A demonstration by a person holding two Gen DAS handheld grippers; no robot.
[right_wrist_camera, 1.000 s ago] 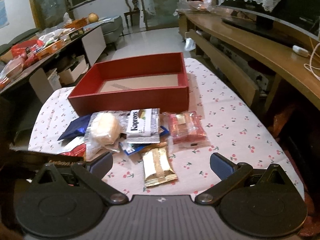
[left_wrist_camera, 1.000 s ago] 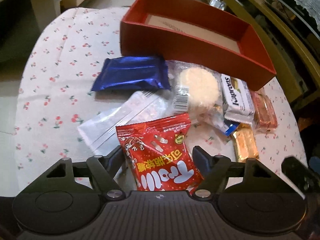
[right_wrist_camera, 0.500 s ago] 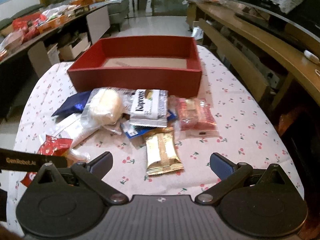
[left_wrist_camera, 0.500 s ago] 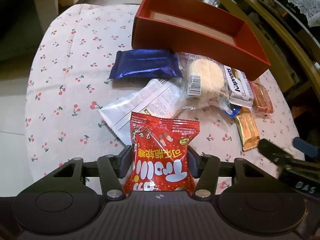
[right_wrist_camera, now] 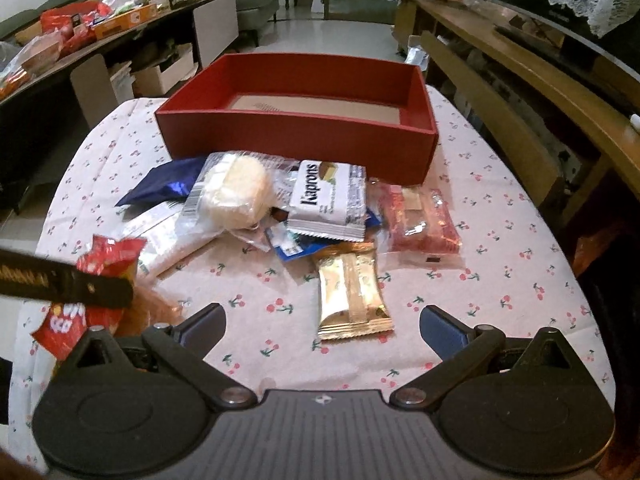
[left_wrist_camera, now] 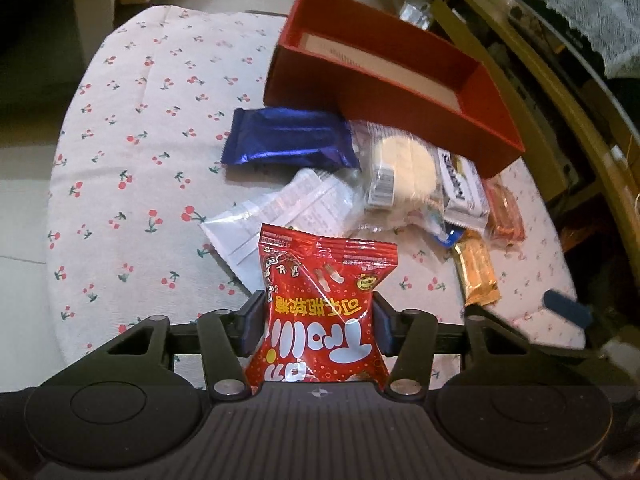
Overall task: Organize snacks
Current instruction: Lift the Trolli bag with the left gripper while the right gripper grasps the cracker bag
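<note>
Snack bag (left_wrist_camera: 320,312) in left claw (left_wrist_camera: 318,322) (pinched)

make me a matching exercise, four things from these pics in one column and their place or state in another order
Things:
1. red snack bag
2. red box
3. gold wafer pack
4. right gripper

Place or state:
a. empty, behind the snack pile
b. open, holding nothing
c. clamped in the left gripper
d. flat on the cloth, nearest the right gripper

Pairs: 1-c, 2-a, 3-d, 4-b
</note>
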